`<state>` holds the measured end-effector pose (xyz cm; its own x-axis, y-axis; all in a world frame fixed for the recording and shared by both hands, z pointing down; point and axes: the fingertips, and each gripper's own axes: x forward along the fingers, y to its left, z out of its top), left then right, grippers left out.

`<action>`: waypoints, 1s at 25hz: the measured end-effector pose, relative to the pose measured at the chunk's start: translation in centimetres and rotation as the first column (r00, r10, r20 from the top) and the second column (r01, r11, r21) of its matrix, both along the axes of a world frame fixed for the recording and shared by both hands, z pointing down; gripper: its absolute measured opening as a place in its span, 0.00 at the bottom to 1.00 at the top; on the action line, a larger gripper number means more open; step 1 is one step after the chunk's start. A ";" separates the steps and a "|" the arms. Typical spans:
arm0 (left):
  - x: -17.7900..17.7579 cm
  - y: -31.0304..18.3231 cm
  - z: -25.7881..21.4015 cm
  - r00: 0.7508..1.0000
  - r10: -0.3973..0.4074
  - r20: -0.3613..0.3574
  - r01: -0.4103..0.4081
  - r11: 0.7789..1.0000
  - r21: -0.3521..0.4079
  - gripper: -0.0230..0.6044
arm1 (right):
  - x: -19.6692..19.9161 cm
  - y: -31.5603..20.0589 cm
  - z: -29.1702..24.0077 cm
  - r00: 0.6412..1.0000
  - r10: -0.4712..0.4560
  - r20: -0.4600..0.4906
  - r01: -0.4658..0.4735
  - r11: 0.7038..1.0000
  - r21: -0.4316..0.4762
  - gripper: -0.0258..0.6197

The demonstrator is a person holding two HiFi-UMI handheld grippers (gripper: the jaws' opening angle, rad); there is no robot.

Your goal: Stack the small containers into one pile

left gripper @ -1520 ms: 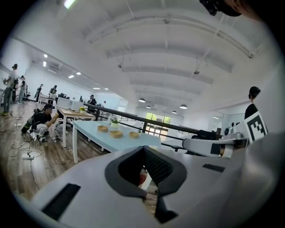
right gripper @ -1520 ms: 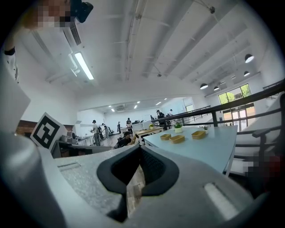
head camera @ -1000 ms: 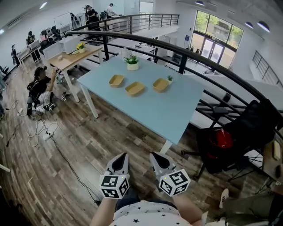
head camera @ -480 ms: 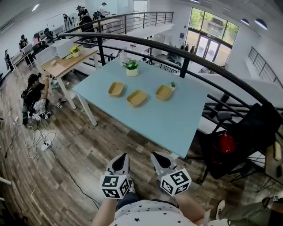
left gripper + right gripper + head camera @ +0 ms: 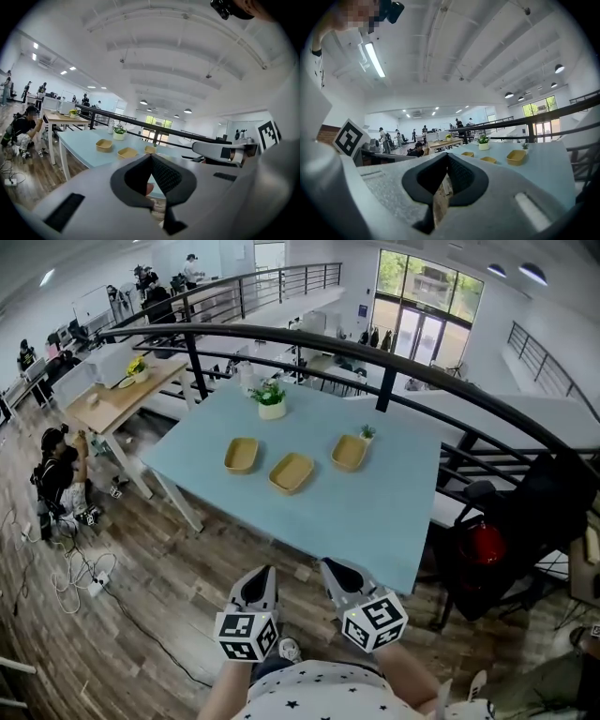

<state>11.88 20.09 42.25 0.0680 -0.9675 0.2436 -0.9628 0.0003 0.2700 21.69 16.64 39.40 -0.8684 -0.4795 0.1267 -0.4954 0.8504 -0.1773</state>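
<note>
Containers (image 5: 292,472): three shallow yellow trays in row mid blue table (image 5: 375,512), well ahead of us. We judge them light, thin-walled and stiff, so we pinch at rim. Left gripper (image 5: 255,582), right gripper (image 5: 339,576): jaws together, nothing between.

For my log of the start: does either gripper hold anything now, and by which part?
Nothing is held. The left gripper and the right gripper both have their jaws together with nothing between them, short of the table.
</note>
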 end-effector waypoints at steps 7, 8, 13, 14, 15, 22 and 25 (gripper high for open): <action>-2.7 -4.5 0.4 0.998 0.059 0.013 -0.059 0.998 -0.003 0.04 | -2.6 -4.0 0.5 0.999 0.047 0.010 -0.047 0.999 0.005 0.05; -3.0 -5.1 0.5 0.998 0.067 0.014 -0.067 0.998 -0.003 0.04 | -2.9 -4.5 0.5 0.999 0.053 0.011 -0.053 0.999 0.006 0.05; -4.0 -7.6 0.6 0.995 0.095 0.020 -0.095 0.995 0.000 0.04 | -3.6 -7.0 0.8 0.996 0.085 0.010 -0.085 0.996 0.013 0.05; -4.2 -8.1 0.7 0.995 0.100 0.020 -0.100 0.995 -0.002 0.04 | -3.6 -7.6 0.8 0.996 0.094 0.010 -0.094 0.995 0.012 0.05; -4.3 -8.5 0.8 0.994 0.105 0.020 -0.105 0.994 -0.004 0.04 | -3.6 -8.0 0.9 0.994 0.104 0.011 -0.104 0.994 0.011 0.05; -5.4 -10.3 1.7 0.992 0.122 0.019 -0.122 0.992 -0.015 0.04 | -3.5 -10.7 1.8 0.987 0.162 0.006 -0.162 0.987 0.000 0.05; -5.9 -11.6 2.0 0.993 0.121 0.013 -0.120 0.993 -0.020 0.04 | -3.6 -12.4 1.9 0.985 0.173 -0.001 -0.173 0.985 0.000 0.05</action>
<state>6.00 8.54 44.26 0.1802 -0.9475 0.2641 -0.9600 -0.1109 0.2572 18.13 4.20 41.34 -0.7719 -0.6228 0.1278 -0.6356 0.7516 -0.1764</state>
